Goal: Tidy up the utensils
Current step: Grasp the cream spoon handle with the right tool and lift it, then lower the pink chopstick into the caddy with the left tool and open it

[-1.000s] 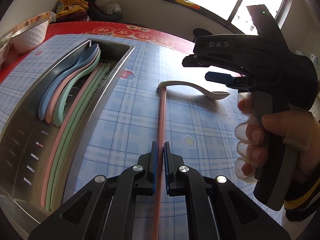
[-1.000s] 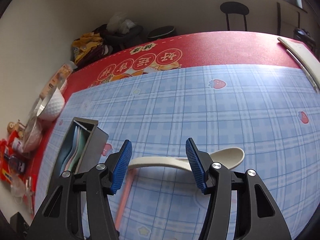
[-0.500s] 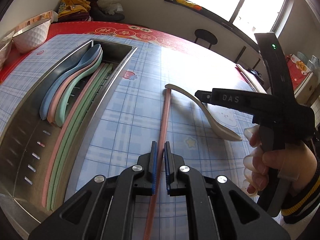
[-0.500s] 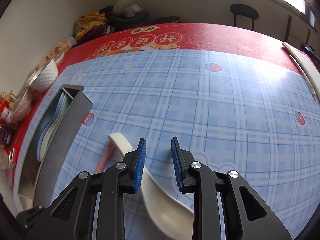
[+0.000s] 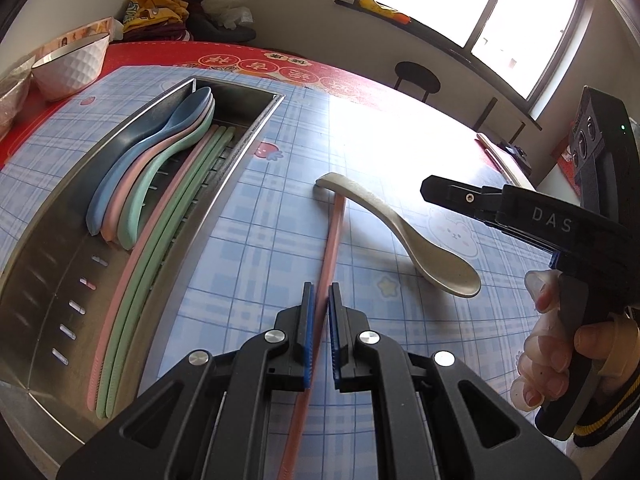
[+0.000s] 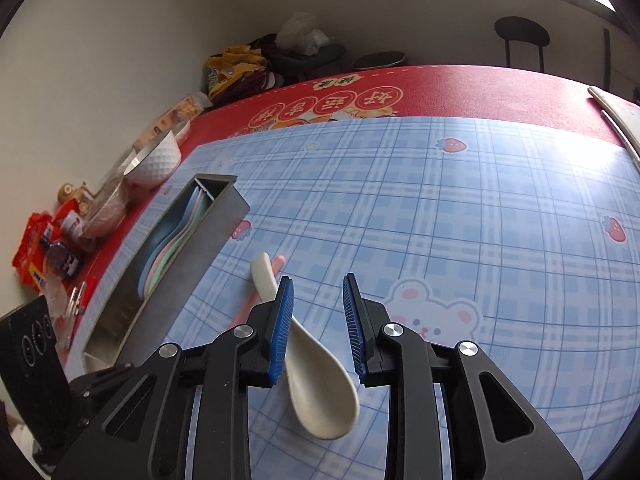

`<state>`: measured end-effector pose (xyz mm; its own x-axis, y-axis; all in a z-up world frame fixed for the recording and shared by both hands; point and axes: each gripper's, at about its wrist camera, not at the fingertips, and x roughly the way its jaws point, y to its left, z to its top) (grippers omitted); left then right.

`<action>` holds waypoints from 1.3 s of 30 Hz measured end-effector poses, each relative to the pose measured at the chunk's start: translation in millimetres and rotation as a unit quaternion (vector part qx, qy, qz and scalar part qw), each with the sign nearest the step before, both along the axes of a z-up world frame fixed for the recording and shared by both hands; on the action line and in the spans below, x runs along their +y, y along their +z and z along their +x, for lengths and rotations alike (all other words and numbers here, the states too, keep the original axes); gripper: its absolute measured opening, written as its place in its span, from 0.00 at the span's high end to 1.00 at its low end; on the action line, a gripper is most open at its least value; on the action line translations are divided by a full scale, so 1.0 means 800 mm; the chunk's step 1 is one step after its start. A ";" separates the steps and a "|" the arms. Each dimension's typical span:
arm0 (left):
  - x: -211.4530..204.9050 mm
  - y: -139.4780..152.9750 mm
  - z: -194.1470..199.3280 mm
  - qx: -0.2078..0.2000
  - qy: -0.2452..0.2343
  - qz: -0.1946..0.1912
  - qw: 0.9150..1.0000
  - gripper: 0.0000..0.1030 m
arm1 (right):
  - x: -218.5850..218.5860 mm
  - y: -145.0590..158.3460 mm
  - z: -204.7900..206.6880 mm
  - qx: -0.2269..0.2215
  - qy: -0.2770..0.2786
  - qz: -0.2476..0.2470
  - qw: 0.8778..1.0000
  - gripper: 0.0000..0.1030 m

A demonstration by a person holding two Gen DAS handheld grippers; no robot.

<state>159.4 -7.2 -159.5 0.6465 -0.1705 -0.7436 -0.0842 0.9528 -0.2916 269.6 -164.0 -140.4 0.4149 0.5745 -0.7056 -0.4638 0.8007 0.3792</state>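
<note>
My left gripper (image 5: 319,300) is shut on a pink chopstick (image 5: 334,236) that lies along the blue checked cloth. Its far tip runs under the handle of a cream spoon (image 5: 400,232). The spoon lies flat and slanted, bowl toward the near right. My right gripper (image 6: 318,296) hovers over the cream spoon (image 6: 320,380). Its jaws are opening; the handle passes beside the left pad and nothing is pinched. A steel tray (image 5: 48,240) on the left holds blue, pink and green spoons (image 5: 160,148) and several chopsticks (image 5: 160,240).
A white bowl (image 5: 72,68) and snack packets (image 6: 40,248) crowd the table's left side beyond the tray (image 6: 188,276). A person's hand (image 5: 552,352) grips the right tool's handle. A pale board (image 6: 616,120) lies at the far right edge, and a black stool (image 5: 418,80) stands behind the table.
The right gripper narrowed its jaws and swung to the near right. The cream spoon turned from lying crosswise to slanting, bowl toward the near right. The left gripper kept still on the chopstick.
</note>
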 end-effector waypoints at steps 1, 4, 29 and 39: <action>0.001 0.000 0.001 0.000 0.000 0.000 1.000 0.92 | 0.007 0.000 0.000 -0.001 0.011 -0.006 1.000 0.74; 0.000 0.000 0.001 0.000 0.000 0.002 1.000 0.92 | 0.025 -0.007 -0.004 0.001 0.037 -0.026 0.999 0.74; -0.009 0.001 0.002 0.002 -0.001 0.025 1.000 0.92 | -0.021 -0.020 -0.038 -0.016 -0.079 -0.036 0.996 0.94; -0.014 0.001 0.004 0.004 -0.005 0.041 0.999 0.92 | -0.056 -0.014 -0.053 -0.037 -0.096 0.049 0.993 0.94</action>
